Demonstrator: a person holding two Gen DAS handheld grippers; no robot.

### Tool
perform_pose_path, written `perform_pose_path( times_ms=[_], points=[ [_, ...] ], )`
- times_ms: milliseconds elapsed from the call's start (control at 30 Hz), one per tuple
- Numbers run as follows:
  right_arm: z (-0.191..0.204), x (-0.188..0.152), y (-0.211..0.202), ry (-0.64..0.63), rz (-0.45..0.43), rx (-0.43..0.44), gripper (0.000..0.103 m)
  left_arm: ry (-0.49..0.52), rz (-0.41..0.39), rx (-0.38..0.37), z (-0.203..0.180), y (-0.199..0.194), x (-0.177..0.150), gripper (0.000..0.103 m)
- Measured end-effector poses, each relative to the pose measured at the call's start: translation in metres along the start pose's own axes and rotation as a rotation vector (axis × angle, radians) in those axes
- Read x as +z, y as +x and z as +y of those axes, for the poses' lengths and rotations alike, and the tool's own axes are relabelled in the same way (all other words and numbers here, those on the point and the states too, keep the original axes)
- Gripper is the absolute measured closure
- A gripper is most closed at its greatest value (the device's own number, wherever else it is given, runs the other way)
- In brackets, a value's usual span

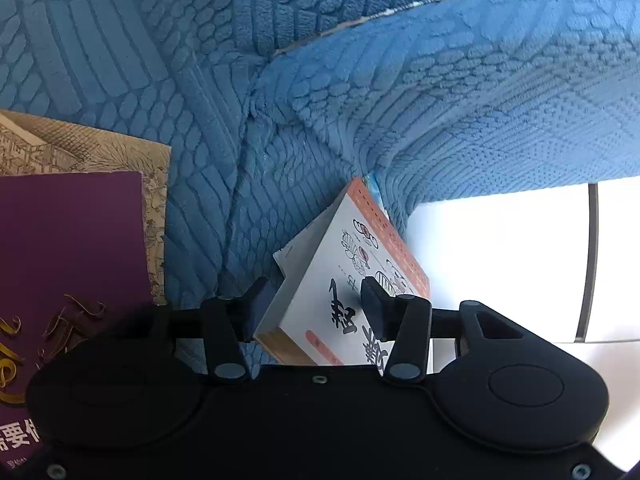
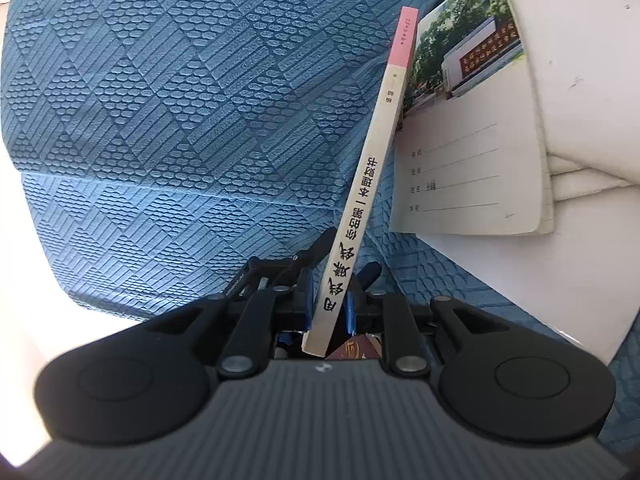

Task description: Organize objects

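Note:
In the left wrist view my left gripper [image 1: 316,304] is shut on a white comic book [image 1: 352,276] with an orange edge, held tilted above the blue sofa [image 1: 280,80]. A purple book [image 1: 68,264] lies on a beige illustrated book [image 1: 100,148] at the left. In the right wrist view my right gripper [image 2: 348,260] is shut on a thin book with a cream and pink spine [image 2: 368,184], held edge-on over the sofa [image 2: 160,120]. A notebook with a photo cover [image 2: 472,148] lies at the right.
The sofa's armrest [image 1: 480,100] curves at the right in the left wrist view, with bright white floor [image 1: 500,260] beyond it. In the right wrist view a white cushion or cloth [image 2: 580,100] lies under and beside the notebook.

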State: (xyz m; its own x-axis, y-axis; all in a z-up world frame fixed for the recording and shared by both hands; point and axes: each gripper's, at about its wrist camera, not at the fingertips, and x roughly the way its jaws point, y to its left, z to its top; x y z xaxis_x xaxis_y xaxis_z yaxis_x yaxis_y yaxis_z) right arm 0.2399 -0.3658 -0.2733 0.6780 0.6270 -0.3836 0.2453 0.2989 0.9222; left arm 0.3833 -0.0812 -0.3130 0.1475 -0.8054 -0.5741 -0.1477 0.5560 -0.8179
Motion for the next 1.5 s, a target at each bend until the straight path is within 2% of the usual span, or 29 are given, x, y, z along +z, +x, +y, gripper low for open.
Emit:
perform_pose_path(
  times_ms=[133, 267, 433, 667, 867, 1167, 1500],
  points=[
    [-0.005, 0.001, -0.004, 0.006, 0.0, -0.037, 0.083, 0.071, -0.01, 0.039, -0.009, -0.003, -0.005, 0.067],
    [-0.005, 0.003, -0.01, -0.036, -0.027, -0.09, 0.082, 0.11, -0.021, 0.015, -0.016, -0.008, -0.011, 0.08],
    [-0.004, 0.005, -0.017, -0.093, -0.071, -0.159, 0.081, 0.135, -0.014, 0.011, -0.025, -0.007, -0.022, 0.083],
    [-0.007, 0.006, -0.025, -0.158, -0.113, -0.258, 0.077, 0.194, 0.0, 0.055, -0.05, 0.006, -0.033, 0.082],
    [0.0, 0.0, -0.026, -0.238, -0.127, -0.303, 0.073, 0.27, -0.016, 0.092, -0.055, -0.015, -0.058, 0.082],
    [0.026, -0.016, -0.034, -0.374, -0.1, -0.294, 0.073, 0.265, -0.074, 0.073, -0.054, -0.045, -0.081, 0.081],
    [0.052, -0.035, -0.044, -0.423, -0.027, -0.268, 0.074, 0.237, -0.16, 0.068, -0.054, -0.091, -0.114, 0.081]
  ],
)
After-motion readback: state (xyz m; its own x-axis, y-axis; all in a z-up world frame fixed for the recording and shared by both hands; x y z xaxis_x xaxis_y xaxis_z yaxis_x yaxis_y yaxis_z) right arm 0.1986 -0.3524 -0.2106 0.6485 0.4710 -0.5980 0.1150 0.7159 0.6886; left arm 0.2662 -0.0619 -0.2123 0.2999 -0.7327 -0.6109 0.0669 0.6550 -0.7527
